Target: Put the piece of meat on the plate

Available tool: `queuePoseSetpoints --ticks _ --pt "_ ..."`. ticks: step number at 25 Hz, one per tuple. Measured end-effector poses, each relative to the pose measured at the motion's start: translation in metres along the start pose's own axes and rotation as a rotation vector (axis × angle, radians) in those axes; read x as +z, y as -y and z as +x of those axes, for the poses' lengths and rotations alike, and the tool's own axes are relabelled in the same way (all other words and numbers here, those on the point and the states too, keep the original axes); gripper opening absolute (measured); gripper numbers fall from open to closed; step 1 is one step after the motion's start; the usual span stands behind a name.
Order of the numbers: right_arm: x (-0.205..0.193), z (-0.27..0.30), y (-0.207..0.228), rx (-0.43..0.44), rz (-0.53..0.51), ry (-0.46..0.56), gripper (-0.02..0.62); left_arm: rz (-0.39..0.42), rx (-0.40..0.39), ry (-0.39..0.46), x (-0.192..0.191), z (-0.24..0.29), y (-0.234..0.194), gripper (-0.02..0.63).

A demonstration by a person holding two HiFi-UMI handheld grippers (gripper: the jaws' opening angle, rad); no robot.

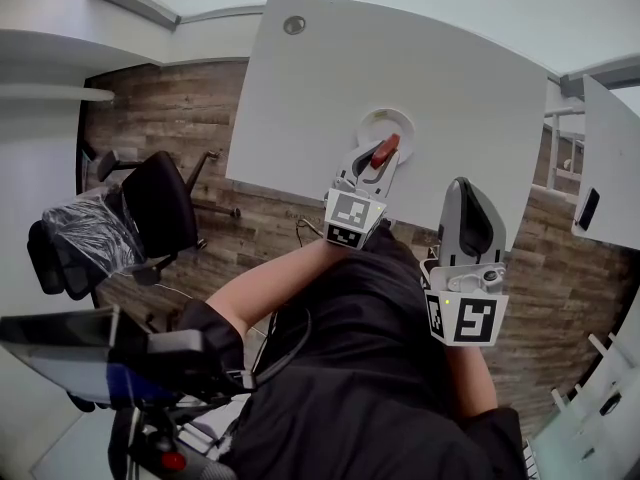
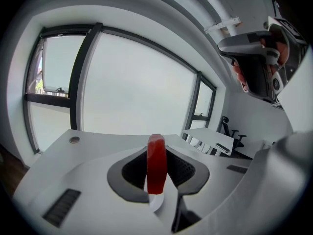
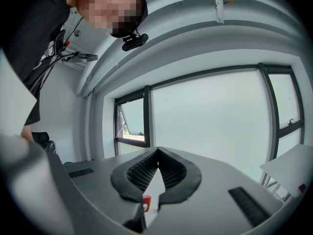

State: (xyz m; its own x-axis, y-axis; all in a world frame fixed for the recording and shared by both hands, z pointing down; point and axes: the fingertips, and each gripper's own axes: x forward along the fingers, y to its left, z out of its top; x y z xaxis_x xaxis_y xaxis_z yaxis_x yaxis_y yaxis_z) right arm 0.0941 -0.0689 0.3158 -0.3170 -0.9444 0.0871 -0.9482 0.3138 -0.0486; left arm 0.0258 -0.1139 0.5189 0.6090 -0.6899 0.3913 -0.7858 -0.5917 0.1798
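One piece of meat (image 1: pixel 385 151) (image 2: pixel 156 163), red and narrow, stands on edge between the pads (image 2: pixel 133 168) of the left gripper (image 1: pixel 380 160), which pinch it from both sides; in the head view it hangs over the near part of the one plate (image 1: pixel 400 122), and whether it touches the plate I cannot tell; the plate is small, round and white, and the left gripper's own body covers its near rim; in the left gripper view a sliver of white shows just below the meat.

The plate sits near the near edge of a white table (image 1: pixel 330 78); one round grommet (image 1: pixel 294 25) lies at the table's far side, well apart from the plate.

There are two grippers; the right gripper (image 1: pixel 463 186) (image 3: pixel 157 153) is held to the right of the left one, off the table's near edge and apart from the plate; its jaws are pressed together at the tips with nothing gripped between them.

A wood-plank floor (image 1: pixel 150 108) runs under the table; on the left stands one black office chair (image 1: pixel 160 203), with a plastic-wrapped shape (image 1: pixel 90 230) just beside it; a second white table (image 1: pixel 610 148) shows at the right edge; both gripper views look toward large windows (image 2: pixel 132 87).
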Motion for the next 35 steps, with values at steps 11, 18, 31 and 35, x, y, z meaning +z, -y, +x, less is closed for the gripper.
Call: queuePoseSetpoints --ticks 11,18,31,35 --pt "0.002 -0.003 0.005 -0.009 -0.006 -0.004 0.005 0.013 0.012 -0.050 -0.023 0.013 -0.007 0.097" --pt "0.007 -0.005 0.009 -0.011 -0.005 0.006 0.005 0.032 0.019 -0.082 -0.036 0.019 -0.009 0.097" --pt "0.003 -0.005 0.005 -0.003 -0.020 -0.004 0.005 0.062 0.022 -0.125 -0.052 0.038 -0.015 0.097" --pt "0.004 -0.005 0.006 -0.006 -0.019 0.000 0.005 0.050 0.021 -0.141 -0.058 0.039 -0.015 0.097"
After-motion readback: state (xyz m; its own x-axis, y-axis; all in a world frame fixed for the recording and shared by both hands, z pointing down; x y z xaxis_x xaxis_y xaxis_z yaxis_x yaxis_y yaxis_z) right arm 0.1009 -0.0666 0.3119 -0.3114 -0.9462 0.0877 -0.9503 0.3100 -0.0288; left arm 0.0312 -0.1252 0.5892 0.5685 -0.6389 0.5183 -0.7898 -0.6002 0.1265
